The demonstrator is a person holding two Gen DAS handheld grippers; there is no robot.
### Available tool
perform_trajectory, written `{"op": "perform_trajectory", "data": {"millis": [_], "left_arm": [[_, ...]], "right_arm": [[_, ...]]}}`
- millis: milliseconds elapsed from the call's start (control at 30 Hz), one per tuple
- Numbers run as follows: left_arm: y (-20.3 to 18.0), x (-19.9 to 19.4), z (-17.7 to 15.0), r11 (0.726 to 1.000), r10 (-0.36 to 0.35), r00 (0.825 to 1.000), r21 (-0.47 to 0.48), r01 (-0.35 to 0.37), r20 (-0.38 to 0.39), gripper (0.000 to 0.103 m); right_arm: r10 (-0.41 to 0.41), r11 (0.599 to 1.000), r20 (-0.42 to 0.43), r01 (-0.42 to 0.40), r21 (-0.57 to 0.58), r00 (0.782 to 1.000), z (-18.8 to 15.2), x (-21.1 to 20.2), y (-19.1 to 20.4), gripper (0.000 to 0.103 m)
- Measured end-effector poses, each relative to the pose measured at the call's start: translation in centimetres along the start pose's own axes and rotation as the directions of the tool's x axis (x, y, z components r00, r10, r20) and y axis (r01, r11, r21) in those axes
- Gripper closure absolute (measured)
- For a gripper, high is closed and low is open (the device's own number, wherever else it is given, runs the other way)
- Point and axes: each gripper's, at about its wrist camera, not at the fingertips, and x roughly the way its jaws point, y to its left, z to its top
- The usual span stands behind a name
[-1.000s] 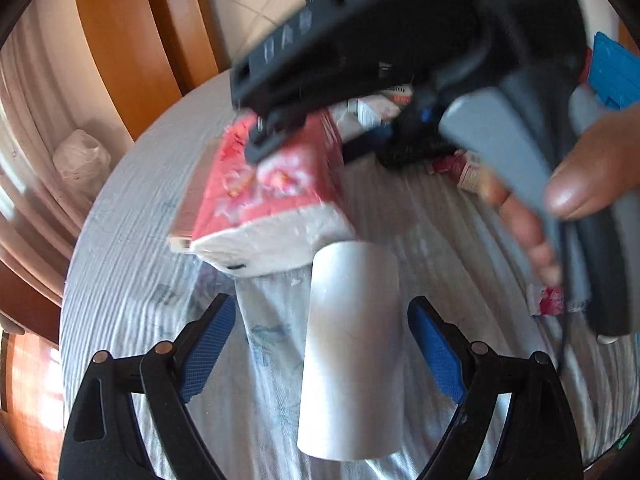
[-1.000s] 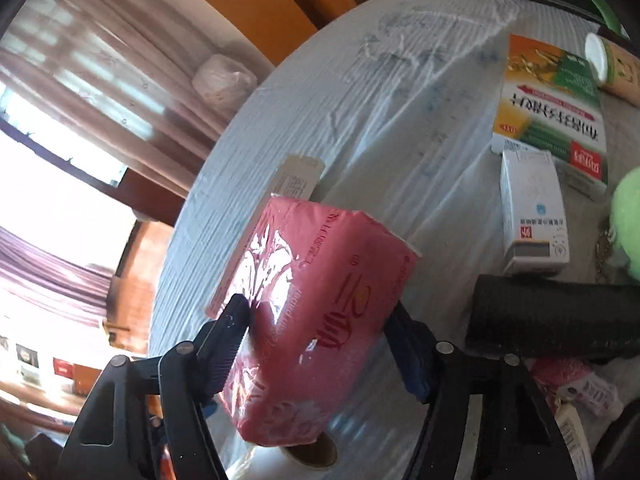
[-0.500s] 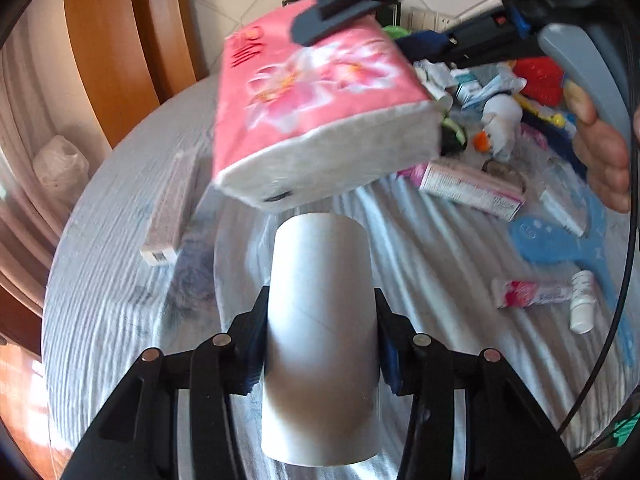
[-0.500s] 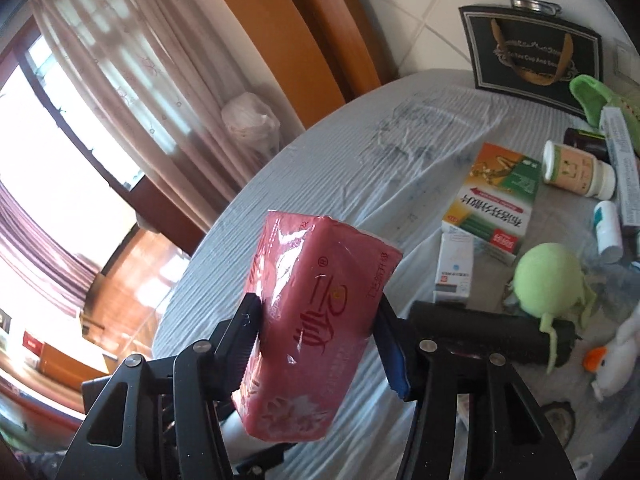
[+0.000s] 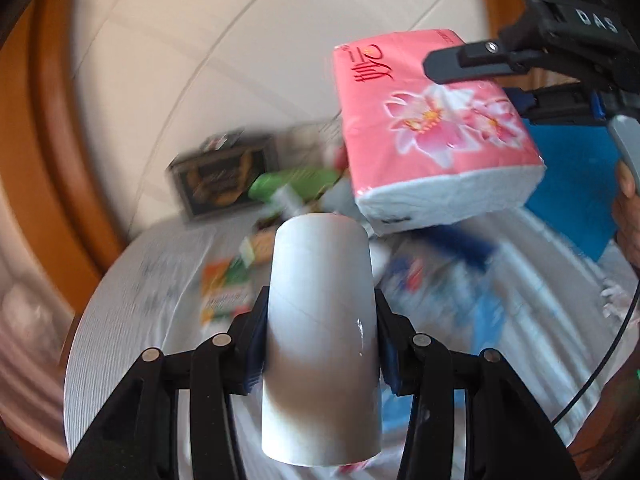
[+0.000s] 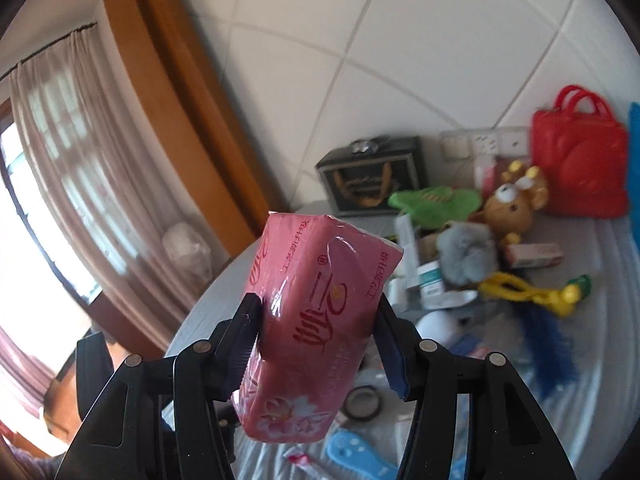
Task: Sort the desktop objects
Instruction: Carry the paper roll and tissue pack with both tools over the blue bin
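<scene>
A round table covered with a pale striped cloth is seen before a white tiled wall, with a curtained window at the left; the far and right parts are crowded with toys and boxes, while the near left edge is left bare. The white roll is clamped between the closed-in fingers of the left gripper and is held above the table. The pink tissue pack is squeezed by the right gripper and is held up in the air.

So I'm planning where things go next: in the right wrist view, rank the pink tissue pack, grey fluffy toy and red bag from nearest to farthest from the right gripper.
1. Pink tissue pack: held between the right gripper fingers.
2. Grey fluffy toy: mid-table, to the right.
3. Red bag: far right, by the wall.
</scene>
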Motion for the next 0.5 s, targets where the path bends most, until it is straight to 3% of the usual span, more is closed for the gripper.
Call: {"op": "perform_trajectory", "data": {"millis": [67,133,233,300,500], "left_arm": [[-4.0,0.4,4.3,0.996,-0.070,0.996,0.056,0.066,0.061,0.058],[-7.5,0.7,7.8,0.987,-0.135,0.985,0.097,0.125,0.106,0.058],[-15.3,1.5,14.2,0.957,-0.254,0.952,0.185,0.222,0.172,0.058],[-20.3,2.5,17.4,0.940,-0.309,0.930,0.215,0.266,0.199,0.058],[-34.4,5.6,26.1,0.882,-0.454,0.861,0.249,0.399,0.228,0.058]], "right_arm": [[-0.075,0.997,0.076,0.075,0.007,0.994,0.9,-4.8,-1.8,0.048],[-0.177,0.984,0.158,0.175,0.026,0.971,1.7,-10.3,-3.9,0.048],[-0.306,0.952,0.261,0.290,0.097,0.916,2.3,-18.2,-7.8,0.048],[-0.393,0.920,0.326,0.368,0.137,0.860,2.7,-23.7,-10.5,0.048],[-0.552,0.833,0.385,0.512,0.209,0.740,4.1,-33.9,-18.4,0.058]]}}
